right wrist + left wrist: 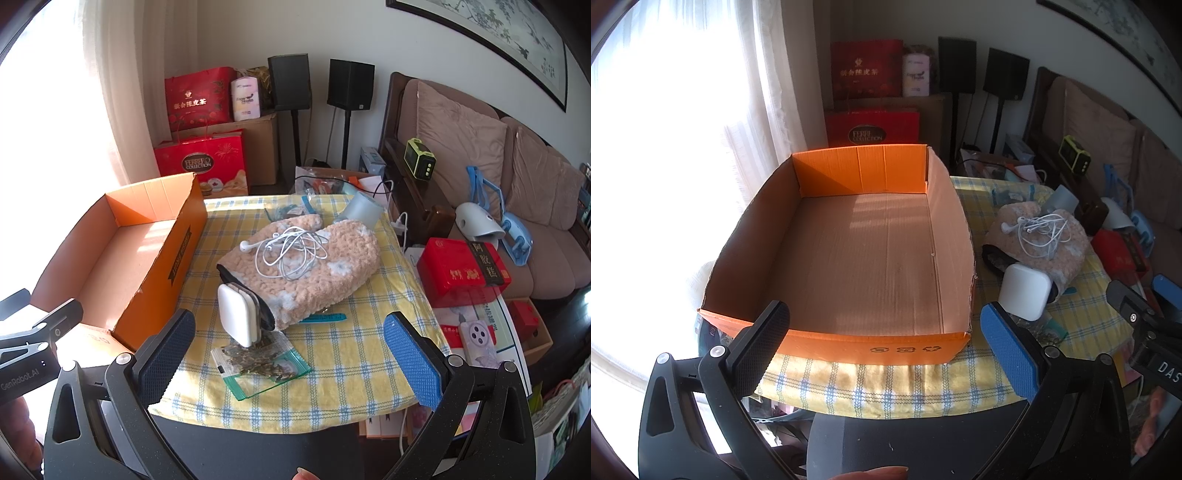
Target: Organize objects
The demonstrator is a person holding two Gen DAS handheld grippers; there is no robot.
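The orange cardboard box point(122, 254) sits empty on the checked tabletop point(343, 354), and everything else is placed from it. Just right of its long side wall lies the fuzzy pouch point(314, 273), long axis slanting away from that wall, with tangled white earphones point(291, 251) on top and a white charger point(238, 317) at its near end. The right gripper point(291, 365), fingers spread and holding nothing, faces the pouch (probably the nearer hand); the left gripper point(886, 350), also spread, faces the box.

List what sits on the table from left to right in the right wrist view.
Orange cardboard box → white charger block → tangled white earphones lying on the fuzzy beige pouch → red gift box.
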